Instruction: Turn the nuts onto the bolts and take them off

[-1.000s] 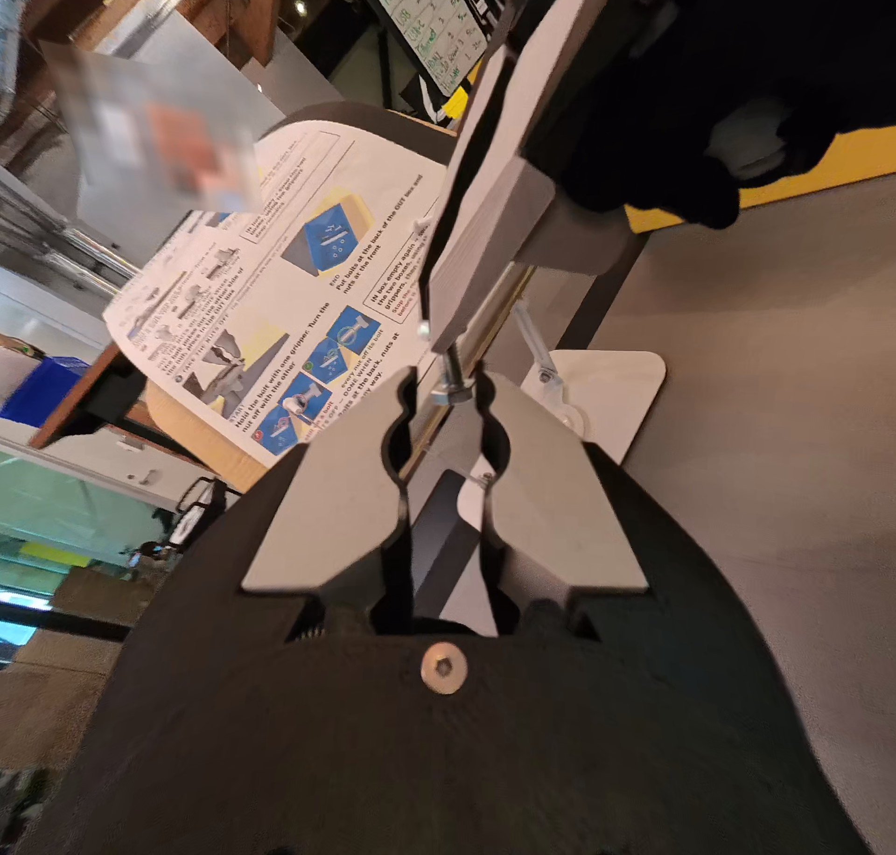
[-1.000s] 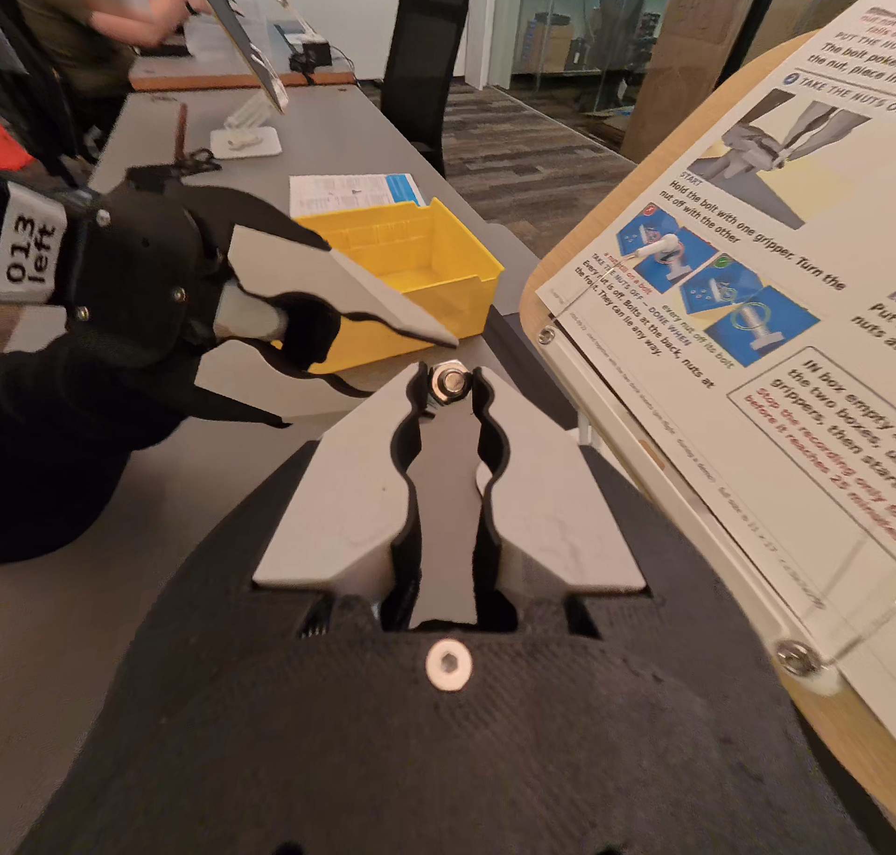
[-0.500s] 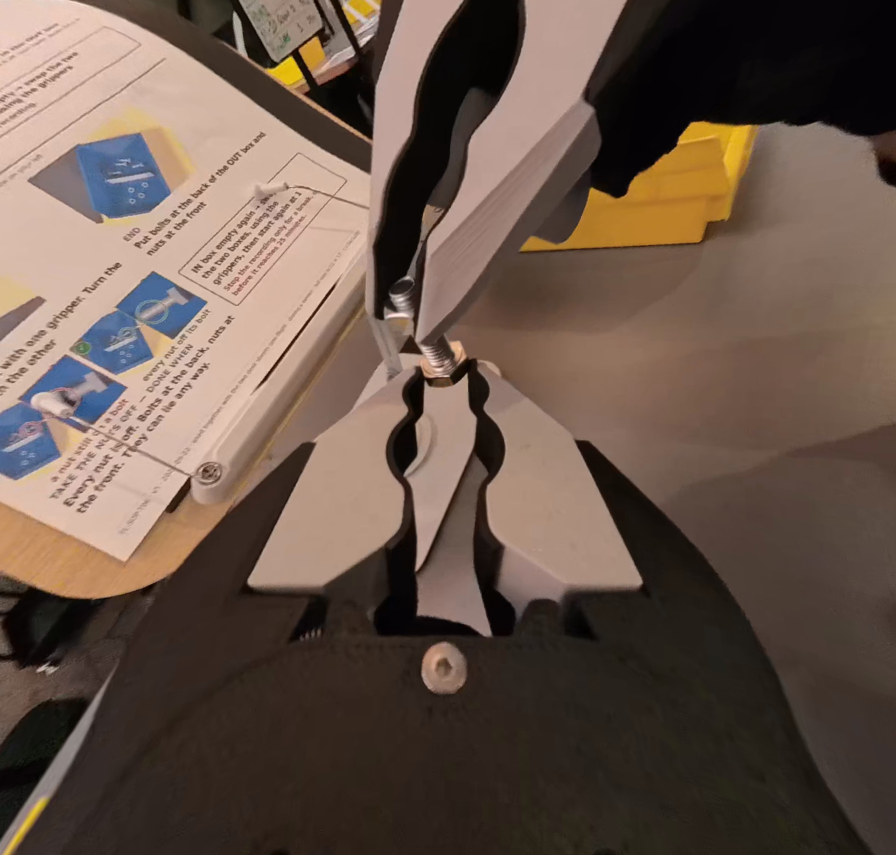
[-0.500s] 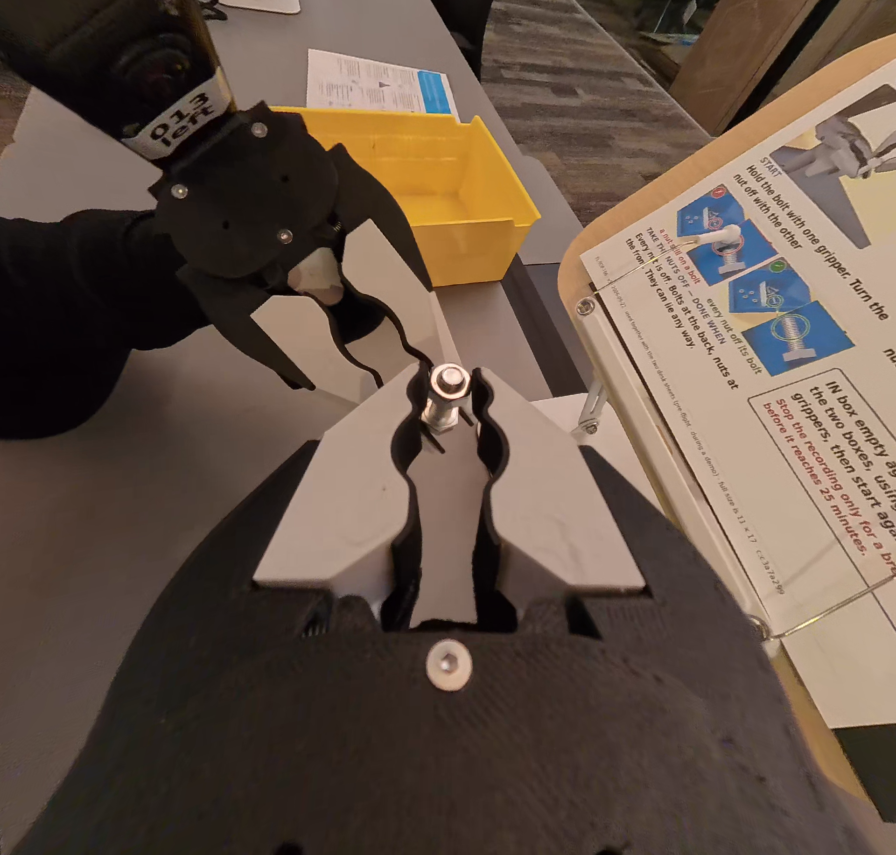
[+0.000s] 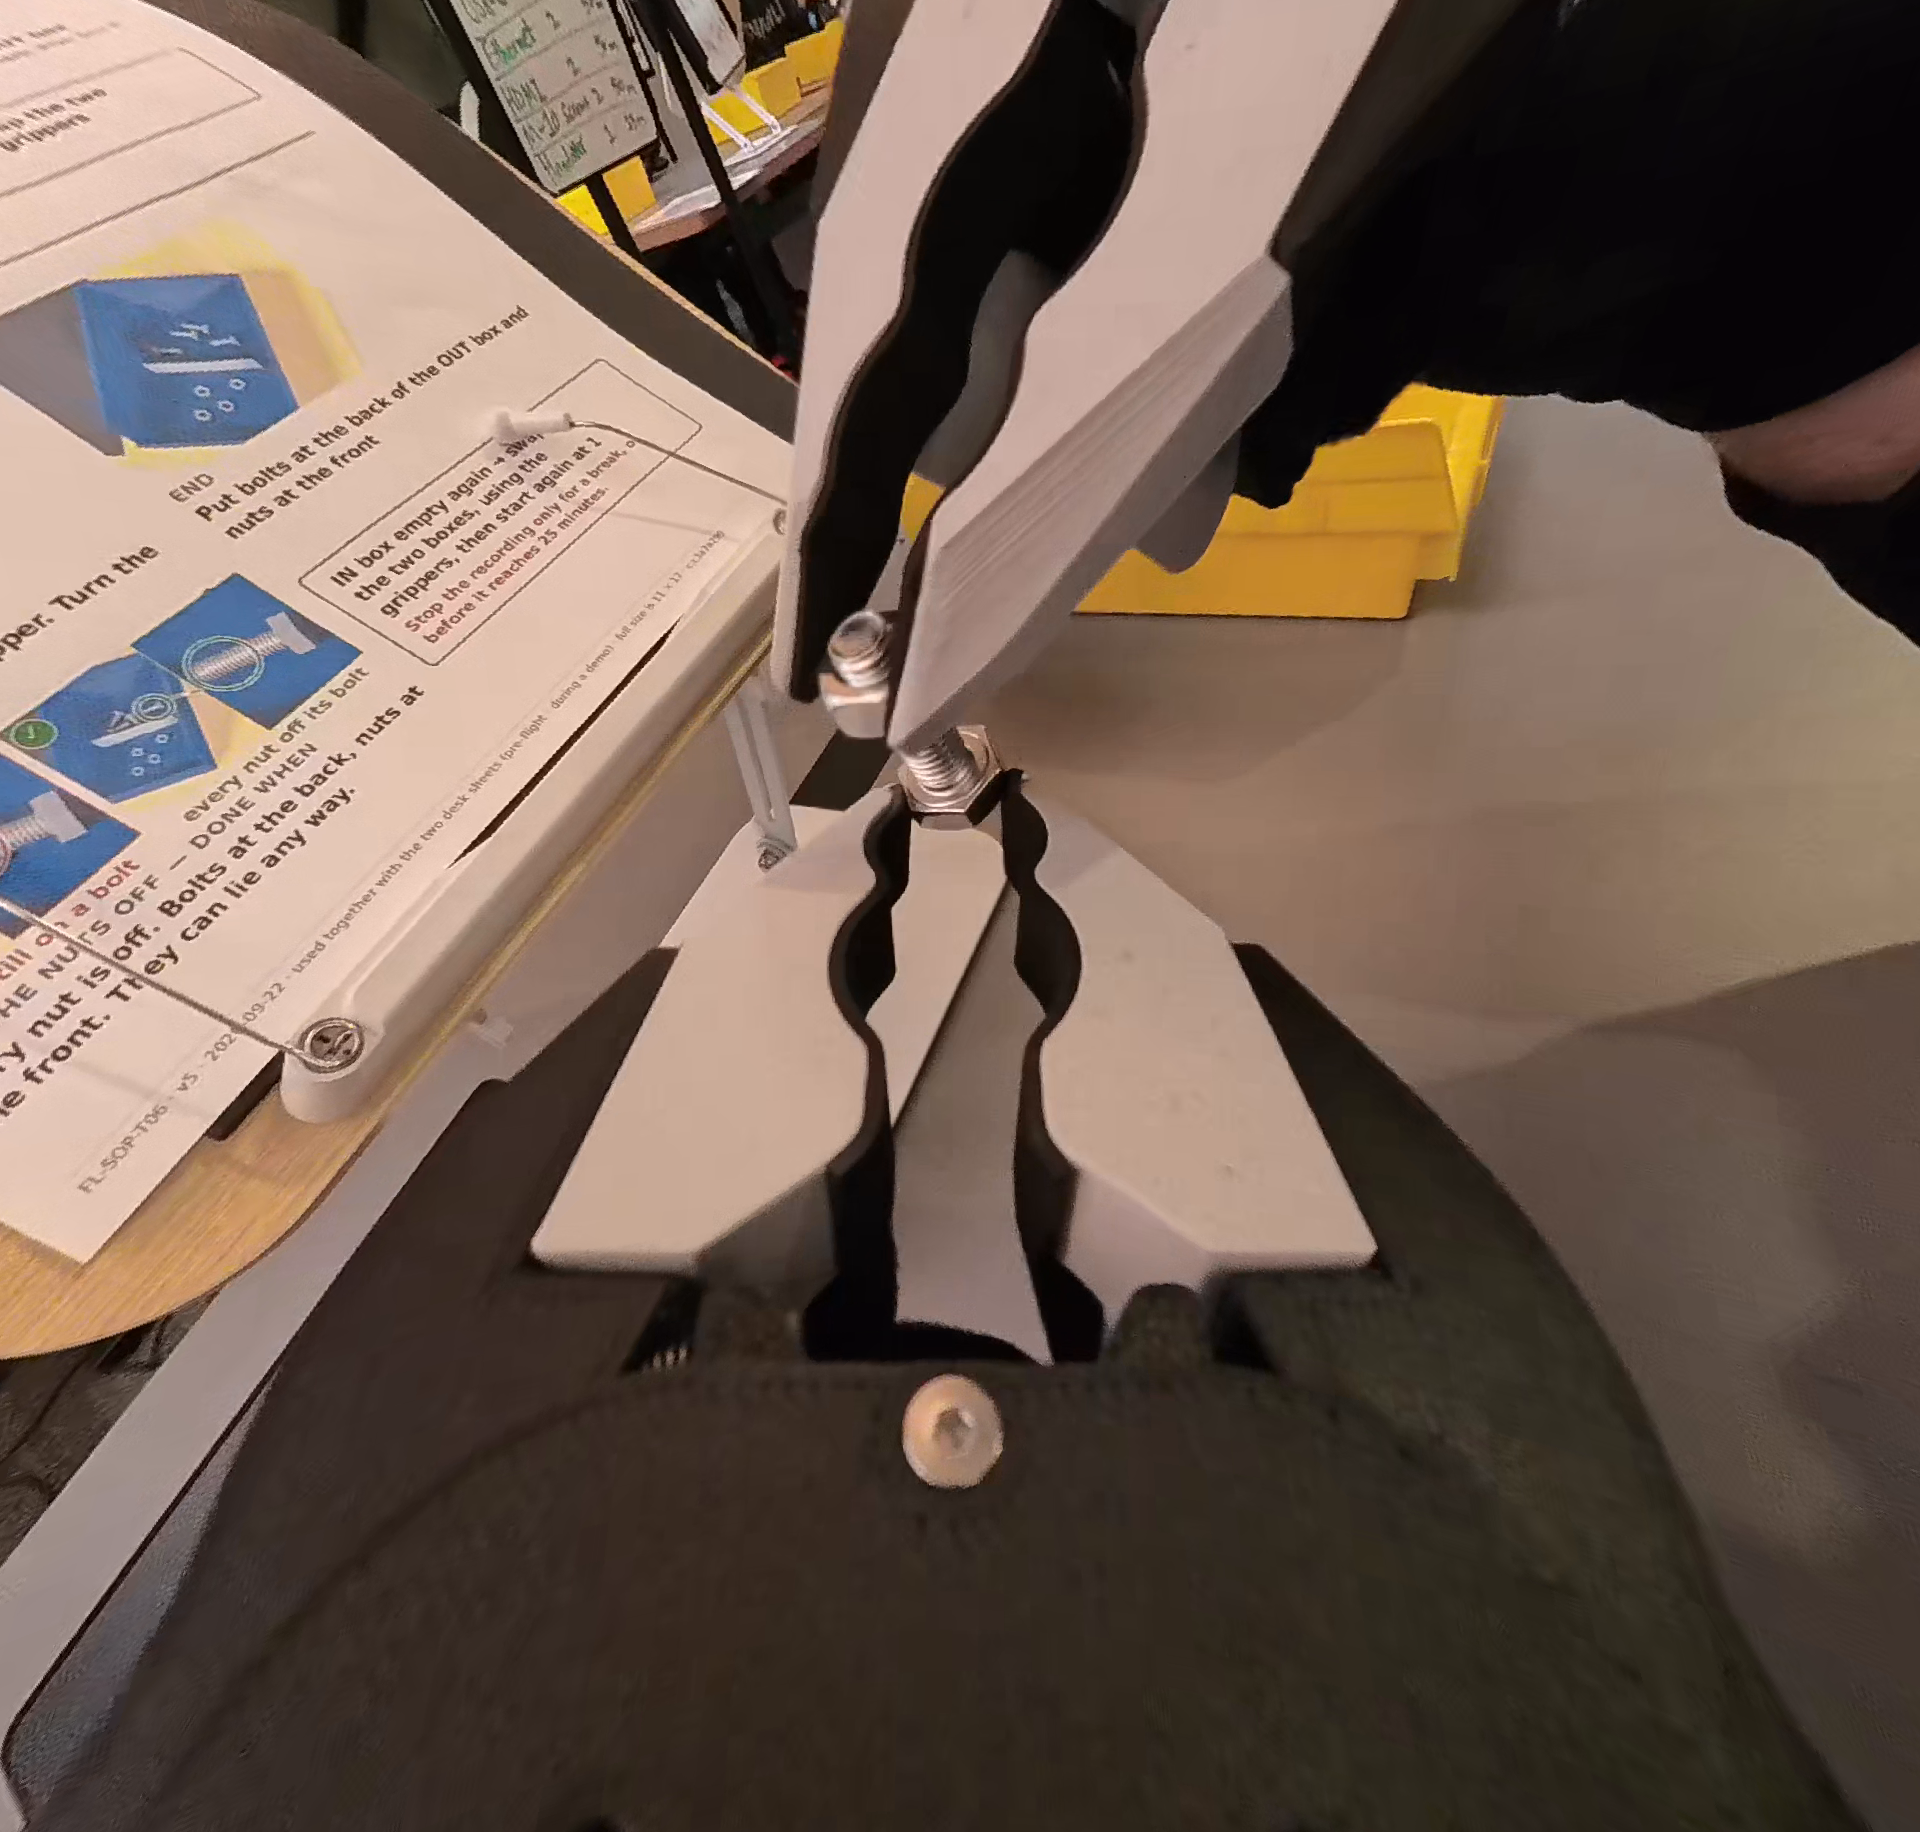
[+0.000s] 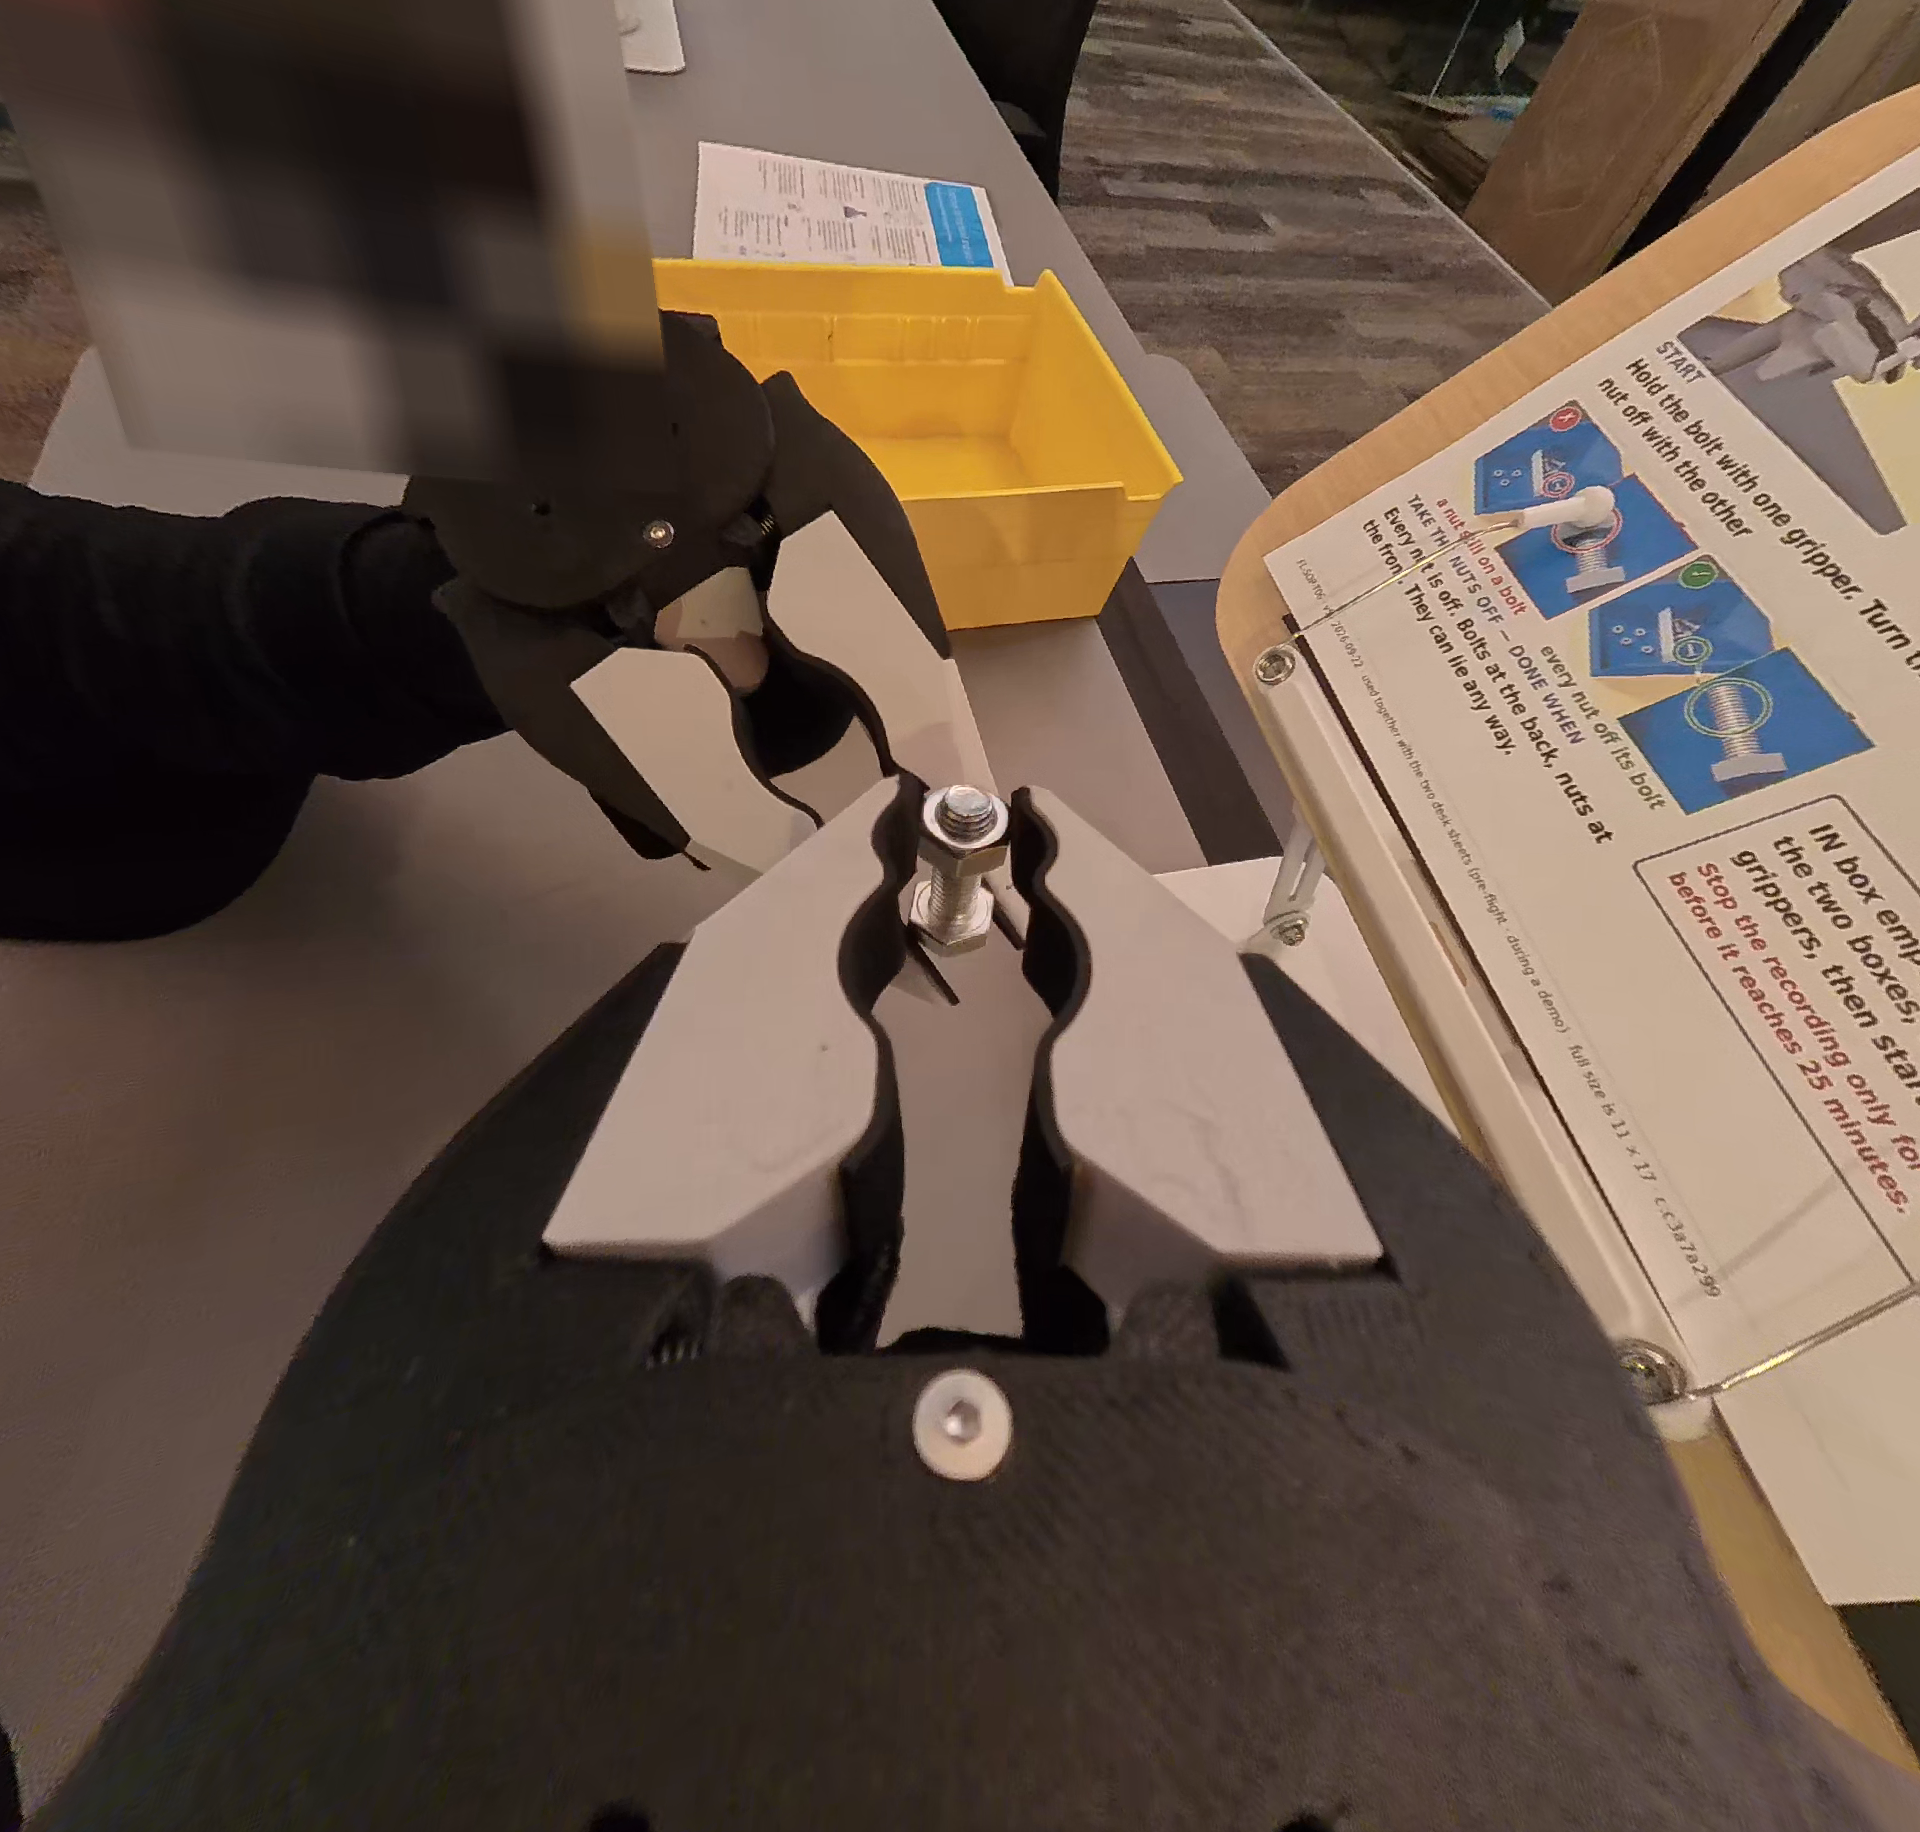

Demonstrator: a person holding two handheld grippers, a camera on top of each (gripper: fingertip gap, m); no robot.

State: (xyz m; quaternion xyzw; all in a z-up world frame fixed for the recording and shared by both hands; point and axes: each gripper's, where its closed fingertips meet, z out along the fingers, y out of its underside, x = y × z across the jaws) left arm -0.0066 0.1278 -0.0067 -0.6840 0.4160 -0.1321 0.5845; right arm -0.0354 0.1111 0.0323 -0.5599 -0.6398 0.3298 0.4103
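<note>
A steel bolt (image 5: 928, 756) is held in the air between both grippers. My left gripper (image 5: 951, 818) is shut on the hex head end (image 5: 951, 797). My right gripper (image 5: 847, 689) comes down from above and is shut on a nut (image 5: 854, 710), with the thread tip sticking out past it. In the right wrist view my right gripper (image 6: 961, 808) is shut on the nut (image 6: 964, 818) near the thread tip. The bare thread (image 6: 948, 883) runs down to the hex head (image 6: 948, 928). The left gripper's fingers (image 6: 665, 733) reach in from the left to that hex.
An empty yellow bin (image 6: 1039, 525) stands on the grey table (image 5: 1455, 847) behind the grippers. A tilted wooden board with an instruction sheet (image 6: 1662, 847) is close on one side, on a white stand base (image 5: 790, 909). A printed sheet (image 6: 852, 213) lies beyond the bin. About 5 cm separates my left fingertips from my right.
Both grippers have stayed shut on the bolt and nut. The left gripper has swung round relative to the right one, so the bolt now shows more from the side, with more bare thread between the hexes.
</note>
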